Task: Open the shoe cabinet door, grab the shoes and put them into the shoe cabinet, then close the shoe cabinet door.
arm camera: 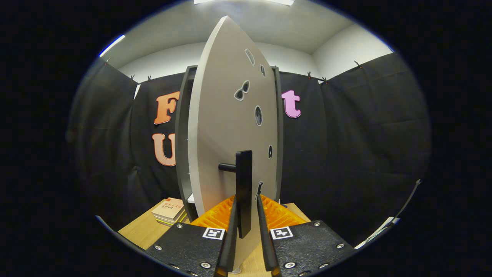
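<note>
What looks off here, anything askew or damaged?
Nothing stands out. The cabinet door is swung partly open, seen nearly edge-on. Its black handle sits between the fingers of the hand-held gripper, with a gap showing on the one side. Books lie stacked on the table.

A staged recording booth, not a home: black cloth [357, 127] is clipped up as walls behind the shoe cabinet [230, 115]. Beside the cabinet, books [169, 211] lie on a wooden table [142, 231].
</note>
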The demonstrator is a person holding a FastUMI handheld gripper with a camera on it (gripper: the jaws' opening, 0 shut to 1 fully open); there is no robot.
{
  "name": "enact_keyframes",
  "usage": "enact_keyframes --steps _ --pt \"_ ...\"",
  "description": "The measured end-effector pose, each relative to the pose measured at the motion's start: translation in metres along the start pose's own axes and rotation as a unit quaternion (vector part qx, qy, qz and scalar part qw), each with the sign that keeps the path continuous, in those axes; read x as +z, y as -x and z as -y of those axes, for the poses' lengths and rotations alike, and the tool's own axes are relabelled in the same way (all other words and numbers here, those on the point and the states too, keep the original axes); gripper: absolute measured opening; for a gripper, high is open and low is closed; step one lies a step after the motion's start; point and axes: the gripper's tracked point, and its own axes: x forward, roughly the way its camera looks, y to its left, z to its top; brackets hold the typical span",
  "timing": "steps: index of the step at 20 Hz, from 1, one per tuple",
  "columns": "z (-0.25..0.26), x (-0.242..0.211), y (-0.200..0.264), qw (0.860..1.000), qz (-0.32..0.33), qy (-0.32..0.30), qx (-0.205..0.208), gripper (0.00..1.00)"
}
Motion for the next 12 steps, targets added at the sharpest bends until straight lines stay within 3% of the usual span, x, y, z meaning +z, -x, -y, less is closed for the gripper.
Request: enact_keyframes --steps 3,12 --pt "0.026 0.002 0.003 0.999 0.001 0.016 -0.032 0.29" --pt "0.092 0.007 0.017 0.997 0.011 0.011 -0.07 0.29"
